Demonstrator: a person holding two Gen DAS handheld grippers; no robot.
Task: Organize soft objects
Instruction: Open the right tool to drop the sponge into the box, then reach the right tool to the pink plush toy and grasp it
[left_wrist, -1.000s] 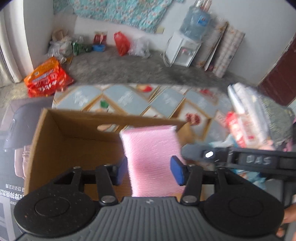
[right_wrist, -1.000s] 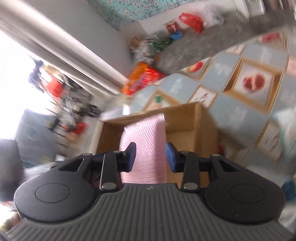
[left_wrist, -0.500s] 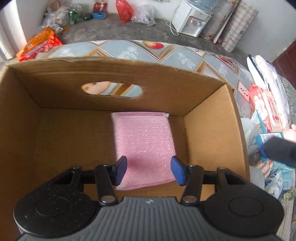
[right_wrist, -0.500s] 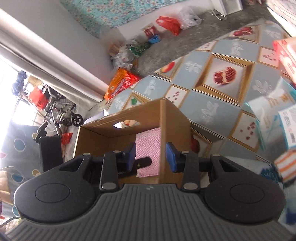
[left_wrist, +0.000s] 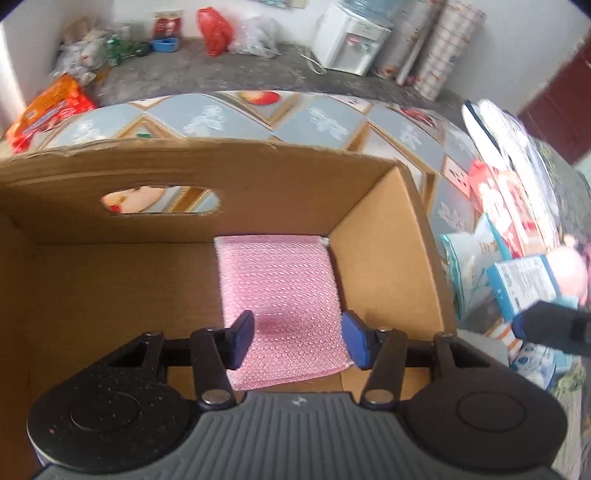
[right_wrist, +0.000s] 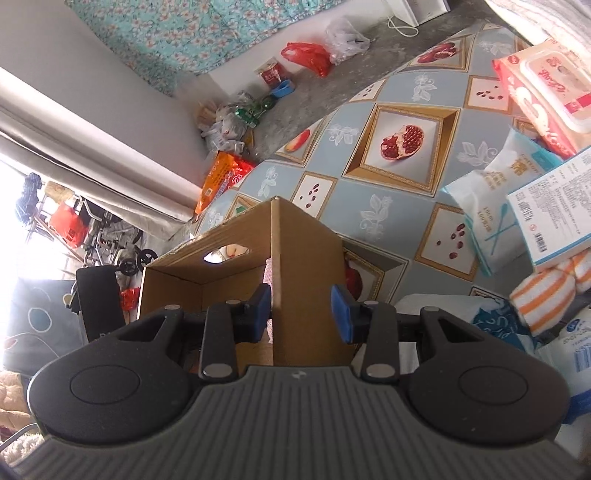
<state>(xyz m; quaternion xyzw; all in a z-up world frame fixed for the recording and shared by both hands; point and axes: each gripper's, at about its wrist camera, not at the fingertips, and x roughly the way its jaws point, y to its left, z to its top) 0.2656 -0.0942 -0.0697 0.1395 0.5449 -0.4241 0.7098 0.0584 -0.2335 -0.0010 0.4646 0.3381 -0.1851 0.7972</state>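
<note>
pink sponge (left_wrist: 280, 295) — dimpled mesh, flat in cardboard box (left_wrist: 388, 236) | left tongs (left_wrist: 297, 334) opening astride it | right tongs (right_wrist: 301, 308) apart — empty

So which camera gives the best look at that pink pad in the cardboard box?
The left wrist view. There the pink pad lies nearly whole on the floor of the cardboard box, against its right wall, between the opening jaws of the left gripper. The right wrist view shows only a pink sliver behind the box's corner.
</note>
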